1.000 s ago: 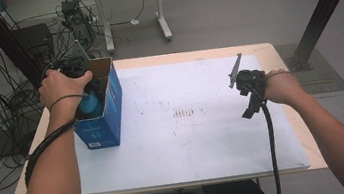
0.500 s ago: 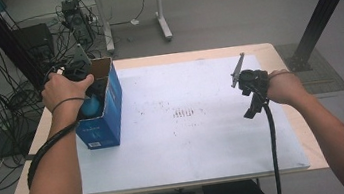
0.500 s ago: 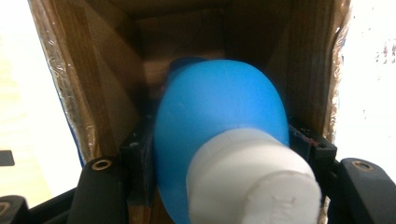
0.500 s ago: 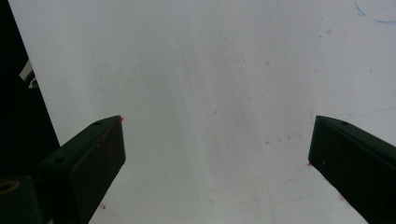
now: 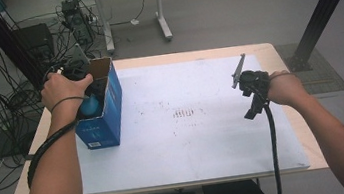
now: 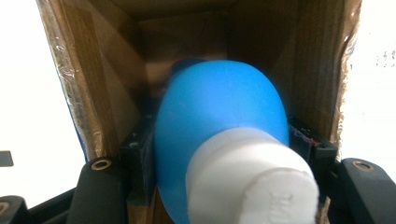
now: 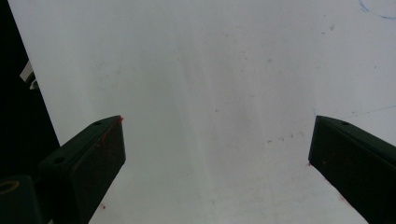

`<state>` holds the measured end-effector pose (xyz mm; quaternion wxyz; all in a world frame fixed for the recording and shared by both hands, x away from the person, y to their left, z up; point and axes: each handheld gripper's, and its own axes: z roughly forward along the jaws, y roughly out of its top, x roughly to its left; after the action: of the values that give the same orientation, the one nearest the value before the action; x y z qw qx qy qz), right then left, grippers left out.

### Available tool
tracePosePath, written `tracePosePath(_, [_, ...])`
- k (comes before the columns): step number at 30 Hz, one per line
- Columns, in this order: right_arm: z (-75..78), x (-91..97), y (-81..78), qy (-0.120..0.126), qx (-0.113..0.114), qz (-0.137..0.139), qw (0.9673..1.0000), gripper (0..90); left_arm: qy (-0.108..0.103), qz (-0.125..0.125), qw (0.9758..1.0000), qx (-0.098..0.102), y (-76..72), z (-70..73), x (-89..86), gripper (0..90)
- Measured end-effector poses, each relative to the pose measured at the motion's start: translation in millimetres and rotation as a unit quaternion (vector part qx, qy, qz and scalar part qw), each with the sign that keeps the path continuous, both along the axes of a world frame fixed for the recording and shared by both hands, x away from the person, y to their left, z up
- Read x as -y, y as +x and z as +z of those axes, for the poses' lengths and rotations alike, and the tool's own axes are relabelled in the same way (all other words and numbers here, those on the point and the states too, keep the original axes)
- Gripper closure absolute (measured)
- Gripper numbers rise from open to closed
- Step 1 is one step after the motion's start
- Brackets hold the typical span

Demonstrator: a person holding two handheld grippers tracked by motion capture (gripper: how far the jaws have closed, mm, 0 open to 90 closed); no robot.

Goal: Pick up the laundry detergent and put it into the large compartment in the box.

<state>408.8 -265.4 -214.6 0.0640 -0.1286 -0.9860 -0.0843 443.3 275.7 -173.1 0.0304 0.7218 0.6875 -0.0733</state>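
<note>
My left tongs [image 6: 219, 186] grip the blue bottle [image 6: 219, 121] inside the box [image 5: 110, 100] at the surface's left edge; my right tongs [image 7: 217, 158] stand wide open, empty.

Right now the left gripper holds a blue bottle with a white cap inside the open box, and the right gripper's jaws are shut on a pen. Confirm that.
Not quite. The left gripper does hold the blue bottle inside the box, but the right gripper holds nothing: the right gripper view shows its jaws open over the bare white mat.

Bottle [image 6: 219, 121] in the box [image 5: 107, 120] at table's [image 5: 275, 50] left.
</note>
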Motion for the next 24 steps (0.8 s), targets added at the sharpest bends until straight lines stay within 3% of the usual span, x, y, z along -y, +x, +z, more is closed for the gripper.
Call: tracePosePath(24, [-1.5,0.3,-0.1,-0.002,-0.001,-0.002,1.0,3.8,0.0,0.003,1.0,-0.004,1.4,0.0,0.3,37.7])
